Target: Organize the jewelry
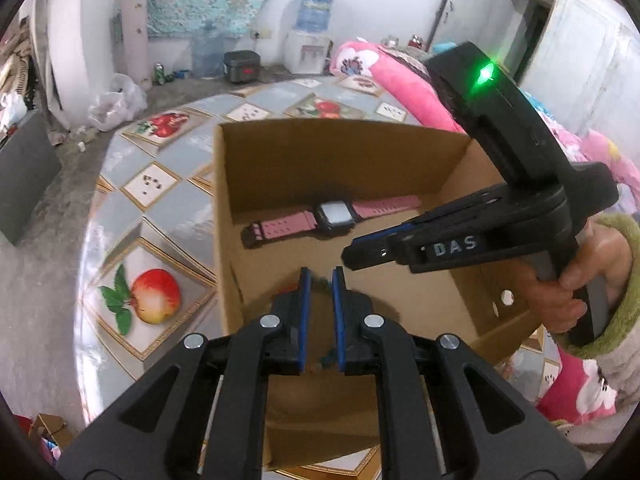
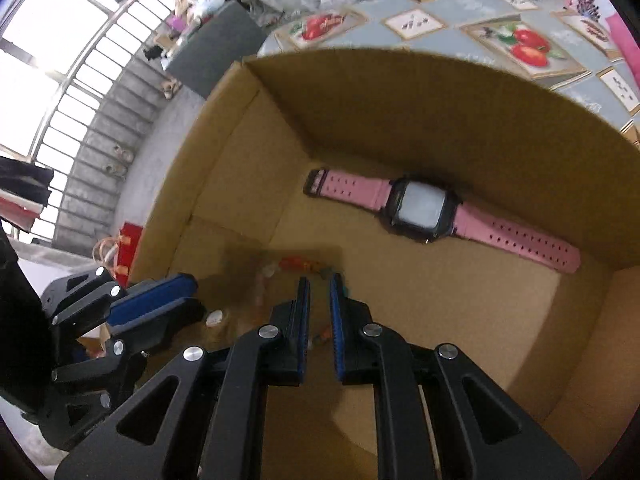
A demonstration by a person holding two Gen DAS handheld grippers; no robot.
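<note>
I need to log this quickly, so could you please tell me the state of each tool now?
Left tool: shut; coloured bits show in the gap, grip unclear.
Right tool: shut; likewise, grip unclear.

pink watch (image 1: 334, 216), cardboard box (image 1: 280, 152), fruit-print table (image 1: 168, 208)

A water dispenser (image 1: 306, 50) stood by the far wall beside a black cooker (image 1: 241, 66); pink bedding (image 1: 394, 76) lay behind the fruit-patterned tablecloth (image 1: 160, 216)
</note>
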